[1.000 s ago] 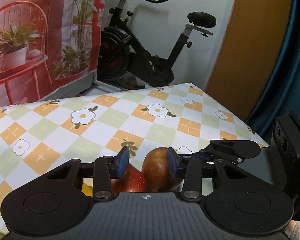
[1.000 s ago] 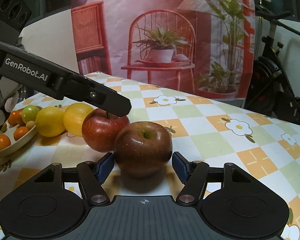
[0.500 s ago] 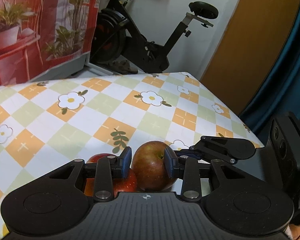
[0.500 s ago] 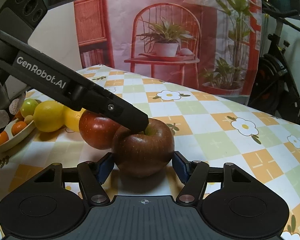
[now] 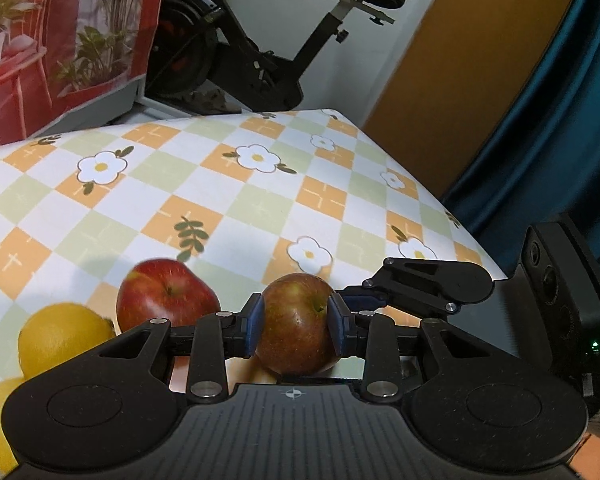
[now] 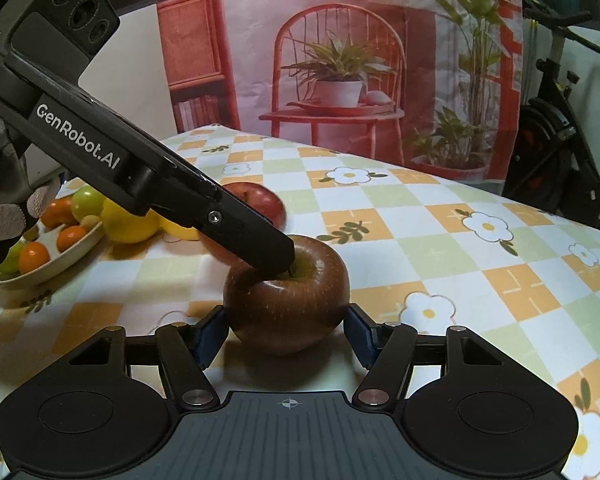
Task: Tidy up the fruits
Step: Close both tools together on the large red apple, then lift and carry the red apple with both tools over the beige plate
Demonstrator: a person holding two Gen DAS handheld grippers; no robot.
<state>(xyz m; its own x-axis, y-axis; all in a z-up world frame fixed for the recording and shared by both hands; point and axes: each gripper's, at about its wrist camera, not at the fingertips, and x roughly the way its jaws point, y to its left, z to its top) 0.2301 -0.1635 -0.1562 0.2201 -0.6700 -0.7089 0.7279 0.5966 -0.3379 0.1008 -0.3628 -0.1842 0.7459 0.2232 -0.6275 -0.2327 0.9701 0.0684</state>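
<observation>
Left to right: a dish (image 6: 40, 272) of small citrus, two lemons (image 6: 130, 222), a red apple (image 5: 166, 294), then a russet apple (image 6: 288, 300) on the checked tablecloth (image 6: 460, 264). The left gripper (image 5: 296, 330) clamps the russet apple's sides; the right gripper (image 6: 286, 334) brackets it, pads apparently touching. Sorting appears only partly done, with the apples still loose.

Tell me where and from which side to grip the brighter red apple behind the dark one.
Grip the brighter red apple across its widest middle, fingers on opposite sides. It sits upright, stem up, so the round flanks offer the best seat. Come from above, or from the side facing open tablecloth: a lemon crowds one flank, and the dark apple, clamped by the left gripper, sits close on another.
</observation>
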